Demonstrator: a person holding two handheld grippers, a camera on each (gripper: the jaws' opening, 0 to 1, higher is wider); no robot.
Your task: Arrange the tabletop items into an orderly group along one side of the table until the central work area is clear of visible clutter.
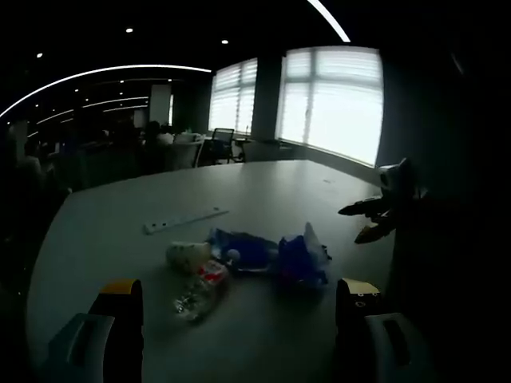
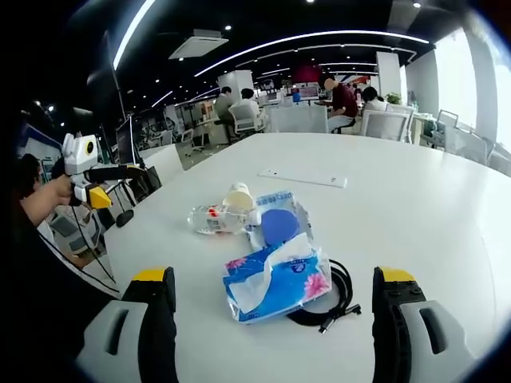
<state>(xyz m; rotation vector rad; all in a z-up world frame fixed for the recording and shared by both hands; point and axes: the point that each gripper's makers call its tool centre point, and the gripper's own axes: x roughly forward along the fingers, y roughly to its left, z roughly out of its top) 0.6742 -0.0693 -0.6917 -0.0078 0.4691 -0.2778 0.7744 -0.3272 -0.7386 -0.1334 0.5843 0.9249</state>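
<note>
Right gripper (image 2: pixel 274 307) has its fingers spread wide and empty; the tissue pack (image 2: pixel 275 279) lies between them, just ahead, over a black cable (image 2: pixel 339 297). Left gripper (image 1: pixel 239 307) likewise gapes, a clear plastic bottle (image 1: pixel 200 289) ahead between its fingers. Dim light blurs the wrappers there.

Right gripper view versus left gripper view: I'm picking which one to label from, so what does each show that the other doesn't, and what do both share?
Right gripper view alone: a coiled black cable beside the blue tissue pack, and people seated at desks.

Left gripper view alone: bright blinded windows and an office chair.

Both: the white table, the ruler, the clear plastic bottle, and the cluster of items. Each also catches the other gripper, and both grippers stand open.
</note>
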